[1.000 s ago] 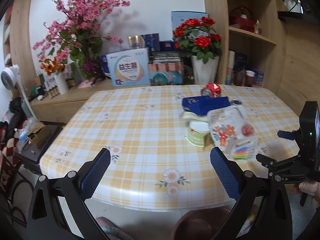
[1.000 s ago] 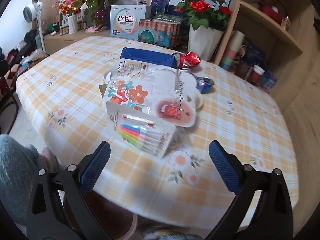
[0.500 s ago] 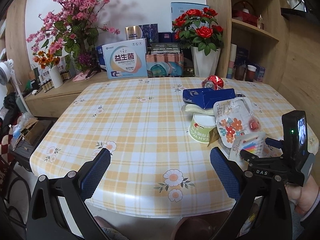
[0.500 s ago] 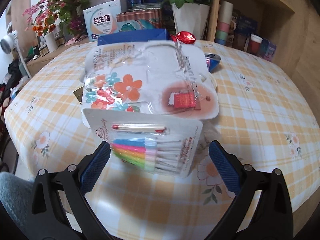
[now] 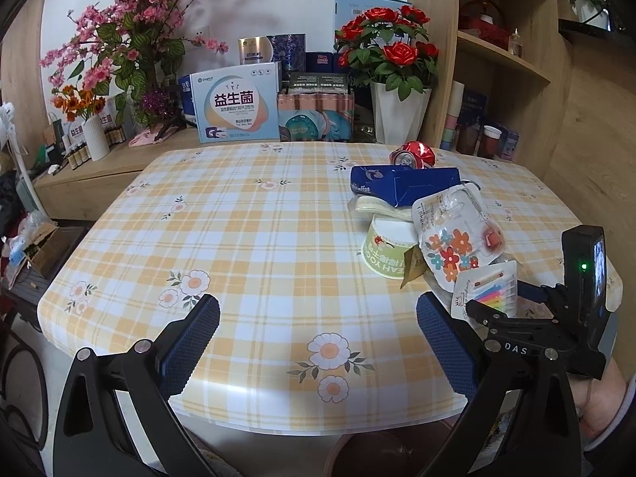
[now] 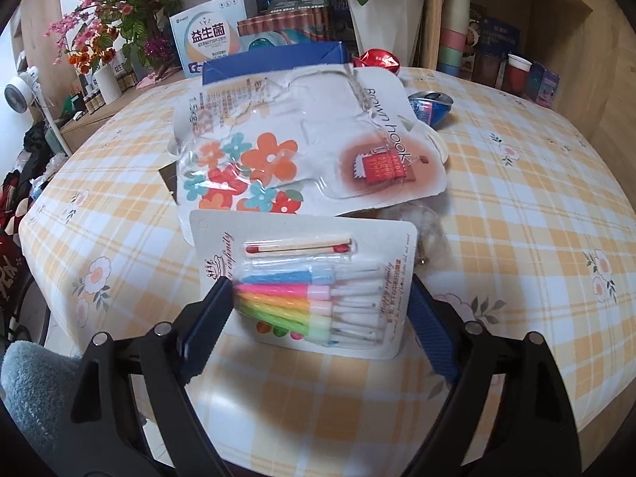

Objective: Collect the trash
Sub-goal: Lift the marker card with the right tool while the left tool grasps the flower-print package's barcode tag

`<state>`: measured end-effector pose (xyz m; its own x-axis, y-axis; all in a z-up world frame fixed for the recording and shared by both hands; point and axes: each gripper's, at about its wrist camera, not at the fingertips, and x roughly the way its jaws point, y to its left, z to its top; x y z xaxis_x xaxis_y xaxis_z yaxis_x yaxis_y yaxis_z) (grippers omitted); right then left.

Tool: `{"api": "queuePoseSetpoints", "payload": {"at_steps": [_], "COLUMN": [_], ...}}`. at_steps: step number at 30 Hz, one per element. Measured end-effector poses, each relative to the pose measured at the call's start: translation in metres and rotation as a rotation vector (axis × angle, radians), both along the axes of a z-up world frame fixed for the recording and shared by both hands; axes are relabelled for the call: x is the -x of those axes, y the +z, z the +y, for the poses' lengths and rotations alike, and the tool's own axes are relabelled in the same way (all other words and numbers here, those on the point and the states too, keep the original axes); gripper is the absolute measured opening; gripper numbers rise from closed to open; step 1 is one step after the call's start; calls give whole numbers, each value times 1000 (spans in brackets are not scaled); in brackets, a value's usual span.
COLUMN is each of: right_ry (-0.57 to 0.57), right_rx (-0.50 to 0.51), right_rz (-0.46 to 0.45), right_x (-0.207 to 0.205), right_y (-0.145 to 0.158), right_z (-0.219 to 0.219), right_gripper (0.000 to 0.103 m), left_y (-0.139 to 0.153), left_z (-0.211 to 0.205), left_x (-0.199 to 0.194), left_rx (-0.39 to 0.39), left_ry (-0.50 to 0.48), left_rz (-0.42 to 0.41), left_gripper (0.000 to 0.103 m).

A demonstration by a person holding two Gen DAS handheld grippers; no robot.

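A pile of trash lies on the checked table [image 5: 254, 238]: a candle blister pack [image 6: 314, 290], a flowered hook package [image 6: 302, 143], a blue carton [image 5: 405, 185], a green yoghurt cup [image 5: 385, 250], a red crushed can [image 5: 413, 155] and a blue can [image 6: 431, 105]. My right gripper [image 6: 318, 330] is open, its fingers on either side of the candle pack's near end, apart from it. It also shows in the left wrist view [image 5: 516, 318]. My left gripper [image 5: 318, 342] is open and empty over the table's front edge.
A brown bin [image 5: 377, 457] stands on the floor under the table's front edge. Flower vases [image 5: 397, 115], boxes [image 5: 234, 107] and a wooden shelf unit [image 5: 497, 59] line the back. Clutter sits on the floor at the left.
My right gripper has moved forward so its open fingers now flank the candle pack. My left gripper has shifted slightly, still open over the table's front edge.
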<state>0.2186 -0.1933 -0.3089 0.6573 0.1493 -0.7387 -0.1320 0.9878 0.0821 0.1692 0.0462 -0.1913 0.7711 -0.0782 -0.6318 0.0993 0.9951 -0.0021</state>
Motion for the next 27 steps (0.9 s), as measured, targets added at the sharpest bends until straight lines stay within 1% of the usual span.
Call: {"api": "queuePoseSetpoints", "payload": {"at_steps": [6, 10, 11, 12, 13, 14, 18, 21, 27], "right_ry": [-37, -67, -77, -89, -100, -107, -125, -135, -169], "right_rx": [-90, -104, -111, -121, -131, -137, -155, -168, -198], "right_rz": [-23, -46, -49, -54, -58, -61, -78, -83, -80], "right_x": [19, 28, 28, 29, 30, 30, 33, 36, 37], "right_y": [7, 12, 14, 15, 17, 18, 22, 21, 17], "right_z": [-18, -33, -38, -43, -48, -52, -65, -74, -91], "right_gripper": [85, 85, 85, 85, 85, 85, 85, 85, 85], "left_y": [-5, -9, -10, -11, -12, -15, -28, -34, -48], "left_z": [-6, -13, -16, -19, -23, -27, -47, -60, -73], "left_x": [-4, -8, -9, -11, -13, -16, -30, -42, -81], "left_rx": [49, 84, 95, 114, 132, 153, 234, 262, 381], "left_ry": [-30, -57, -69, -90, -107, -127, -182, -189, -164], "left_rz": [41, 68, 74, 83, 93, 111, 178, 202, 290], "left_gripper": [91, 85, 81, 73, 68, 62, 52, 50, 50]}}
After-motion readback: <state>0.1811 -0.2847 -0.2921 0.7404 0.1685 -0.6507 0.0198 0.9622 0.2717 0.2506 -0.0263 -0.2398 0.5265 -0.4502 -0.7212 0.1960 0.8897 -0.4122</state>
